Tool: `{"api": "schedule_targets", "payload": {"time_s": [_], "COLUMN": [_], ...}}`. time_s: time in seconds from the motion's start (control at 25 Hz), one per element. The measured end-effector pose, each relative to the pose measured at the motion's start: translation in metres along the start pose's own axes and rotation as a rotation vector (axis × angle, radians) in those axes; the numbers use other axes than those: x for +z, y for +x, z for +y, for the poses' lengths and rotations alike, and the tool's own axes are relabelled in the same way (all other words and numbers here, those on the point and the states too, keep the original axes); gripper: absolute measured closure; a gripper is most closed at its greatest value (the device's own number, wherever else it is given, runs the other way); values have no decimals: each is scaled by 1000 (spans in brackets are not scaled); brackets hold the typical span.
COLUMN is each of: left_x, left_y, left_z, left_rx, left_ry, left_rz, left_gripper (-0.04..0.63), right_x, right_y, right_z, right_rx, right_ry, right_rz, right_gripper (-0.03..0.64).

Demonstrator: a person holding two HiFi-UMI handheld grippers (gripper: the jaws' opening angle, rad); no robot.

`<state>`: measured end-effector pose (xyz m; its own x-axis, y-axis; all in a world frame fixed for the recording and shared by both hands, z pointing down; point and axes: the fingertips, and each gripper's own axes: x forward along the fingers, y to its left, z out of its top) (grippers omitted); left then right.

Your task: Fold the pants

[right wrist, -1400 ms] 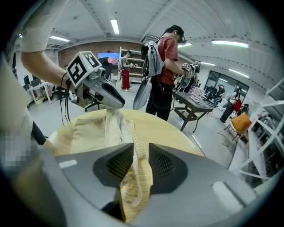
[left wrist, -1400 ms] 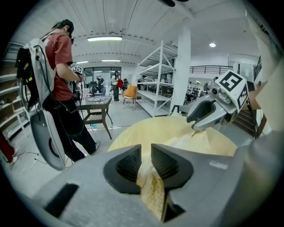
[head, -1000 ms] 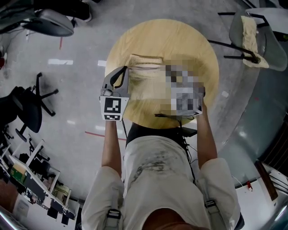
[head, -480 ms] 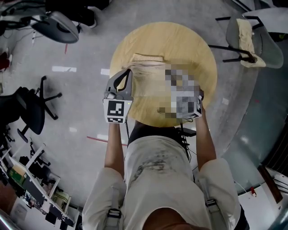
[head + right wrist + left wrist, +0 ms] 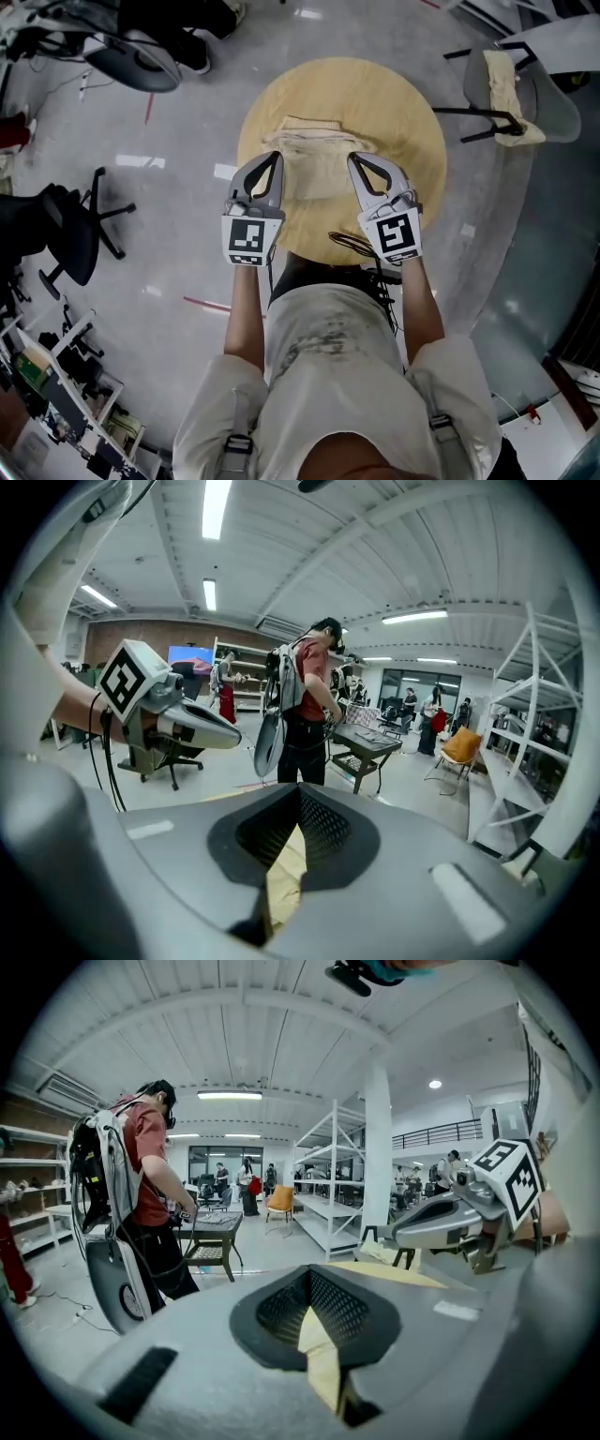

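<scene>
Round table (image 5: 398,108), pants (image 5: 314,167) between left fingers (image 5: 274,176), right fingers (image 5: 362,174)

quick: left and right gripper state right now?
Left gripper: closed, jaws together; can't tell if the pants are pinched.
Right gripper: closed too; any grip on cloth can't be told.

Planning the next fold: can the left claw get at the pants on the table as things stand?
Probably yes. The left claw hangs at the left edge of the pants, with nothing between them; its jaws are shut, so it must open first.
</scene>
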<state>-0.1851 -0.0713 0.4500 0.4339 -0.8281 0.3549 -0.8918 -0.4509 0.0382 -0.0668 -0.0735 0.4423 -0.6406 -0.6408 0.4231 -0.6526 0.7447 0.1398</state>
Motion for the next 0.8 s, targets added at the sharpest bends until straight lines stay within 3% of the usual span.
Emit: {"api": "schedule_targets", "payload": {"time_s": [0.44, 0.8], "left_x": [50, 69], "left_y": [-53, -79], "left_z": [-19, -28], "left_rx": [5, 12], "left_ry": [-36, -55], "left_rz": [-150, -227], "left_gripper": [588, 588], "right_x": [65, 76], "right_y": [-47, -66], "right_z": [14, 32], "right_rx": [-41, -50], "right_ry": [69, 92], "right_rz": [-208, -216], "right_gripper": [611, 611]}}
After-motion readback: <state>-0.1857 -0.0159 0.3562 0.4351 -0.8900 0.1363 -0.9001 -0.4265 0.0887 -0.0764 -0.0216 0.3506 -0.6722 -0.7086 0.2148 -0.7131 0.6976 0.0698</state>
